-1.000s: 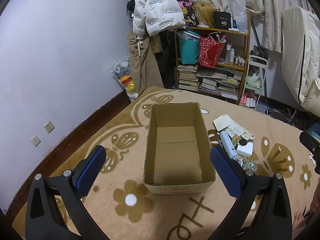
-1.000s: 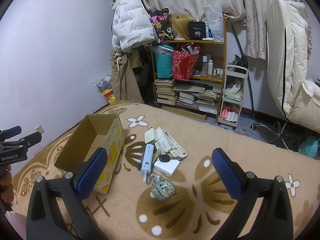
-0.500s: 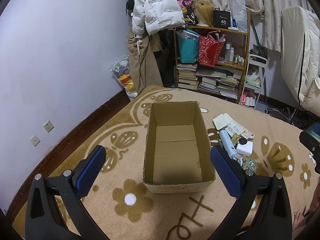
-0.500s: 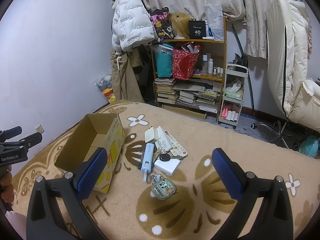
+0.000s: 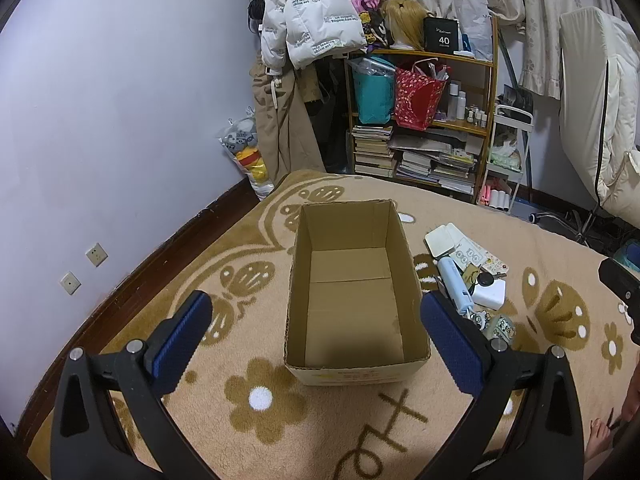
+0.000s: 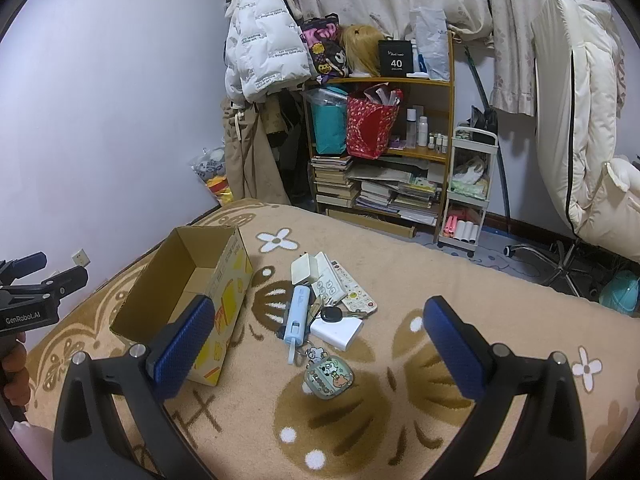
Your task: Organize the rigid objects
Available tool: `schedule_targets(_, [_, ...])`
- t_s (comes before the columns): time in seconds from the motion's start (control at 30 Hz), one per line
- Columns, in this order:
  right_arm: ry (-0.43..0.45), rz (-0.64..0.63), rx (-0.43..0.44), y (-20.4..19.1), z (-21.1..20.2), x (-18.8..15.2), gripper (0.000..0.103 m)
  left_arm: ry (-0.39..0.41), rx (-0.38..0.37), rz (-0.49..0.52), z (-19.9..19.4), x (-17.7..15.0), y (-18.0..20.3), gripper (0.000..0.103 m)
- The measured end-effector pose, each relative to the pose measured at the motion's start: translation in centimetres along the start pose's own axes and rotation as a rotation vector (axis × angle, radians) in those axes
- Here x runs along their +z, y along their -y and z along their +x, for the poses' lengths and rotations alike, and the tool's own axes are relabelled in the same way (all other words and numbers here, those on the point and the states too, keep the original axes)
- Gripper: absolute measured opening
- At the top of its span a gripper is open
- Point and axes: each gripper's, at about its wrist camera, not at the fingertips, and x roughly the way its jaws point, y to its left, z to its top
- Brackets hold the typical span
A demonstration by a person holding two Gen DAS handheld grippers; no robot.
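both grippers, left gripper (image 5: 316, 336) and right gripper (image 6: 318, 342), gape wide, grasping nothing; cardboard box (image 5: 352, 354) (bare inside) sits frame centre, clutter pile (image 6: 320, 304) mid-frame.

Right hand-held gripper (image 6: 318, 344) jaws wide apart, holding nothing, above carpet (image 6: 400, 420). Cardboard box (image 6: 188, 300) left; blue device (image 6: 298, 314), white power bank (image 6: 340, 330) clustered beside it.

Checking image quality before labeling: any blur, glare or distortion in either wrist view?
Left wrist: sharp, strong fisheye bending of the wall and dark vignette corners; cardboard box has a shadowed near inner wall. Right wrist: same barrel distortion, even dim indoor light, no glare; keychain case and white power bank are in focus.
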Motion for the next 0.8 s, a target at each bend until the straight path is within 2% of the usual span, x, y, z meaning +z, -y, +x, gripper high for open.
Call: schedule_targets(0.8, [-0.001,0.001,0.002,0.01,0.01,-0.02,0.103,-0.007,-0.005,0.001,0.21,-0.20,0.20,0.103])
